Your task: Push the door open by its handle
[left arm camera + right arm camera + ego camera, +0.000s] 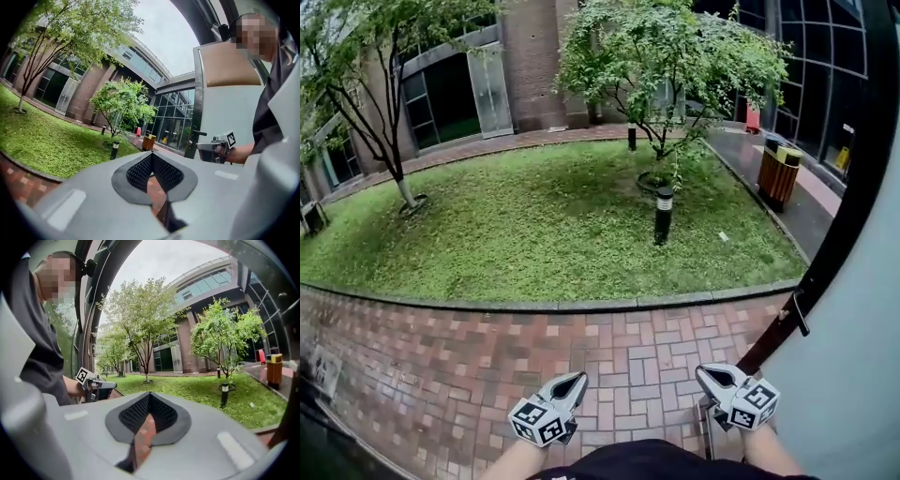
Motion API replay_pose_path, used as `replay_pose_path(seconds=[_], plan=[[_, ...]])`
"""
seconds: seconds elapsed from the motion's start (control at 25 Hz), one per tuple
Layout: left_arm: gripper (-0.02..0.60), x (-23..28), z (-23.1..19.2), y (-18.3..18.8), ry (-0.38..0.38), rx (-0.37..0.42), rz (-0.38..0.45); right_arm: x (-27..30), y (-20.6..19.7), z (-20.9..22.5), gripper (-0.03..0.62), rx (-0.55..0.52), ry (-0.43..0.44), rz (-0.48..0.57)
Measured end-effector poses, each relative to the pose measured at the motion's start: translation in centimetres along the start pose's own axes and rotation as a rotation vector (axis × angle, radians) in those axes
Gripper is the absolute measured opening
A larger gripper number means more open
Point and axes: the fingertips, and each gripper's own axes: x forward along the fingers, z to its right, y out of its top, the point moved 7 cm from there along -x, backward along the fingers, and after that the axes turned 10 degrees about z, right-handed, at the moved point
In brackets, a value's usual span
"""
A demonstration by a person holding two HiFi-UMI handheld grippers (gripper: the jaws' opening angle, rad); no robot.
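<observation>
The door point(853, 366) is a pale panel with a dark edge, swung outward on the right of the head view. Its black lever handle point(800, 312) sticks out from that edge, ahead of my right gripper and apart from it. The left gripper view shows the door point(229, 112) and the handle point(199, 133) beyond my right gripper point(206, 146). Both grippers sit low over the brick paving. My left gripper point(572, 382) point(152, 154) is shut and empty. My right gripper point(710, 375) point(149, 394) is shut too, with nothing between its jaws. The right gripper view shows my left gripper point(110, 384) beside it.
Red brick paving point(441, 366) runs under the grippers, with a curb and a lawn point(534, 216) behind it. A dark bollard light point(664, 214) and trees point(666, 56) stand on the grass. A brown waste bin point(779, 172) stands at the right by a glass building.
</observation>
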Motion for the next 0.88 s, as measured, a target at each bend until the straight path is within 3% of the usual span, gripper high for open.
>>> replay_pose_path(seconds=[0.32,0.44,0.68,0.88], plan=[[0.002,-5.5,11.9,-1.9,0.163,0.011,0.026,-3.9,-1.2,-1.3,0.000,0.046,0.203,0.006],[0.002,-8.7,15.7,-1.8,0.215,0.064,-0.004,-3.9,-2.2,-2.8,0.000,0.075,0.292,-0.006],[0.002,-12.5,19.0,-0.6,0.351,0.115,0.018,-3.8,-3.3,-4.5,0.000,0.094,0.410,-0.018],[0.002,-13.6,20.8,-0.3,0.377,0.131,0.027,-3.7,-2.6,-5.1,0.000,0.093,0.457,0.008]])
